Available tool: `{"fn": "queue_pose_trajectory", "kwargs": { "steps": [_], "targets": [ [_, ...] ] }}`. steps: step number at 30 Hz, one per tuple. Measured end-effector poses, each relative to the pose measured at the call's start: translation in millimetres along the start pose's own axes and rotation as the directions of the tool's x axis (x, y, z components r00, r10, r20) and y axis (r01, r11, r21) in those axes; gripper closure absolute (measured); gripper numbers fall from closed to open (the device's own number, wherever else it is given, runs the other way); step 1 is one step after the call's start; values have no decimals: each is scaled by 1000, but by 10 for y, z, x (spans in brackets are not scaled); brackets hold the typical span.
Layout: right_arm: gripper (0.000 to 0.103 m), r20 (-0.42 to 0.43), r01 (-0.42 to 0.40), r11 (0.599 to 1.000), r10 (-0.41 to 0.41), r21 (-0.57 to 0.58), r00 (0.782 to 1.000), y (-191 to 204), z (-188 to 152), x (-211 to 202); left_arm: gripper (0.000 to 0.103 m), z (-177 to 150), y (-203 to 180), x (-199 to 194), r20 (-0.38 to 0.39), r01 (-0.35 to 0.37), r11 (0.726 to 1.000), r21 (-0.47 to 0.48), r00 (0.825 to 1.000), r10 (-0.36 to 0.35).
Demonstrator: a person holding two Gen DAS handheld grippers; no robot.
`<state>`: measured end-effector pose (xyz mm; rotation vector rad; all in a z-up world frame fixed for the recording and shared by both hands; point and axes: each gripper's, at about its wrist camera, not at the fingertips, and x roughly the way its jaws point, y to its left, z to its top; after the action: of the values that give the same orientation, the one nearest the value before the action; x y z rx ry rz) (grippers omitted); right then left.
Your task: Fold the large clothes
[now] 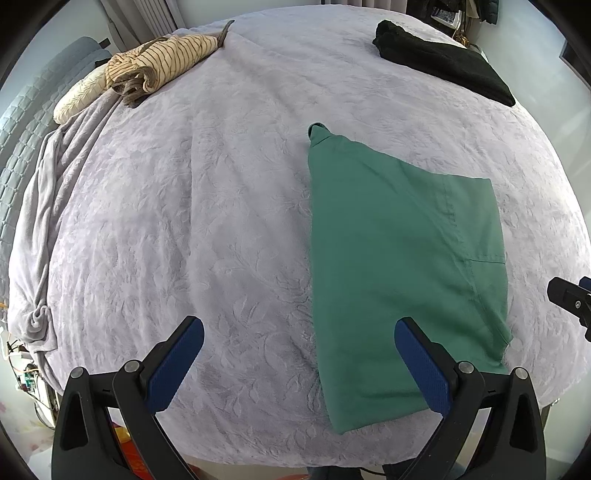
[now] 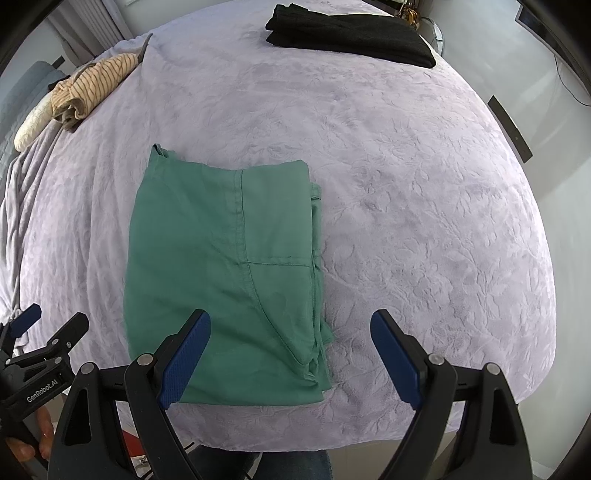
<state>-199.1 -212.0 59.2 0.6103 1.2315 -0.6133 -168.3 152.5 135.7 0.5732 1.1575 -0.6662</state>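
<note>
At the far left edge of the lilac bedspread (image 1: pixel 221 184) lay a crumpled striped garment (image 1: pixel 166 59) beside a cream pillow (image 1: pixel 74 99). The left gripper (image 1: pixel 299 332) hung over the bed with its blue pads spread wide, gripping nothing, its right pad above the near corner of the folded green garment (image 2: pixel 221 266). That garment lay flat near the front edge of the bed, folded into a neat rectangle. The right gripper (image 2: pixel 291 325) hovered with its jaws wide apart and empty, its left pad over the green cloth. A folded black garment (image 2: pixel 351 33) sat at the far right
</note>
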Motion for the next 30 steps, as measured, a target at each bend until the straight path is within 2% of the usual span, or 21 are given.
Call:
{"fn": "queue_pose_trajectory", "kwargs": {
  "steps": [30],
  "targets": [
    [13, -20, 2, 1000, -2, -5, 1000, -24, 22, 52, 0, -4, 29, 23, 0, -16, 1000, 10, 1000, 16]
  ]
}}
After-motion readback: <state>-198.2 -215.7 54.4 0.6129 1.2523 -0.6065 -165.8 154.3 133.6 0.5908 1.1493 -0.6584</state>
